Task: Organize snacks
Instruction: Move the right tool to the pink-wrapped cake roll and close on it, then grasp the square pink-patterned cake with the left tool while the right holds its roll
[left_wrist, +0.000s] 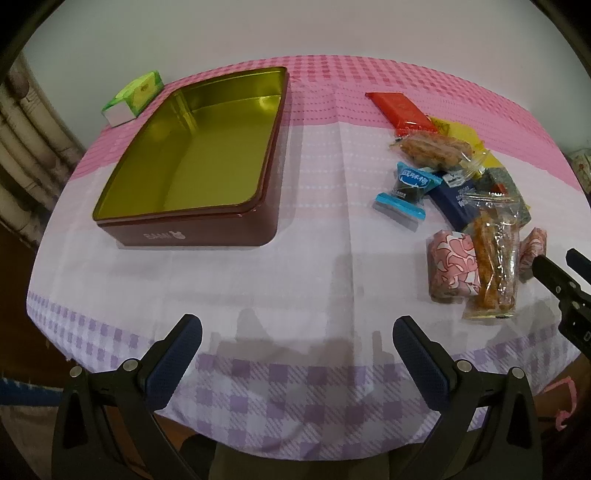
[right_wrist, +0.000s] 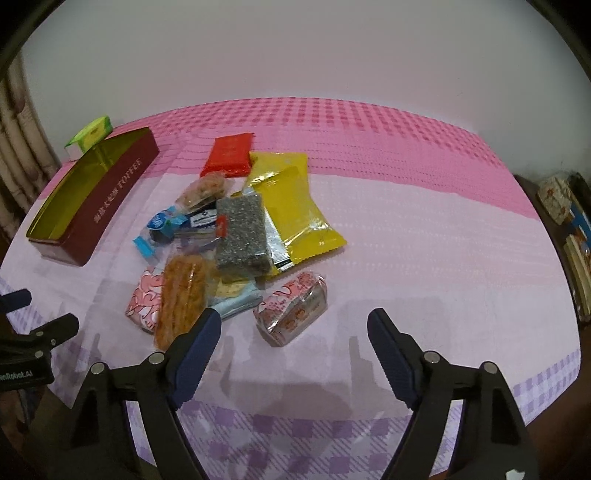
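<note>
1. My left gripper (left_wrist: 297, 345) hangs over the near, lilac-checked part of the tablecloth (left_wrist: 295, 258), its jaws spread wide with nothing between them.
2. My right gripper (right_wrist: 294, 338) has its jaws apart too and grips nothing; only bare cloth shows between its fingers.
3. The tin (left_wrist: 192, 236) sits open on the left of the table, gold inside and dark red outside, with nothing in it.
4. A green box (left_wrist: 133, 98) stands just beyond the tin's far left corner.
5. The snacks lie in a loose heap to the right of the tin, well apart from it.
6. In the heap: a red pack (right_wrist: 229, 155) at the far end, a yellow bag (right_wrist: 295, 206) beside it, a grey block (right_wrist: 242, 230) overlapping the bag, and a blue-wrapped sweet (right_wrist: 159, 225) on the tin side.
7. Nearest me lie an orange stick pack (right_wrist: 181, 295), partly behind my right gripper's left finger, and a pink cake (right_wrist: 295, 306) just ahead of that gripper.
</note>
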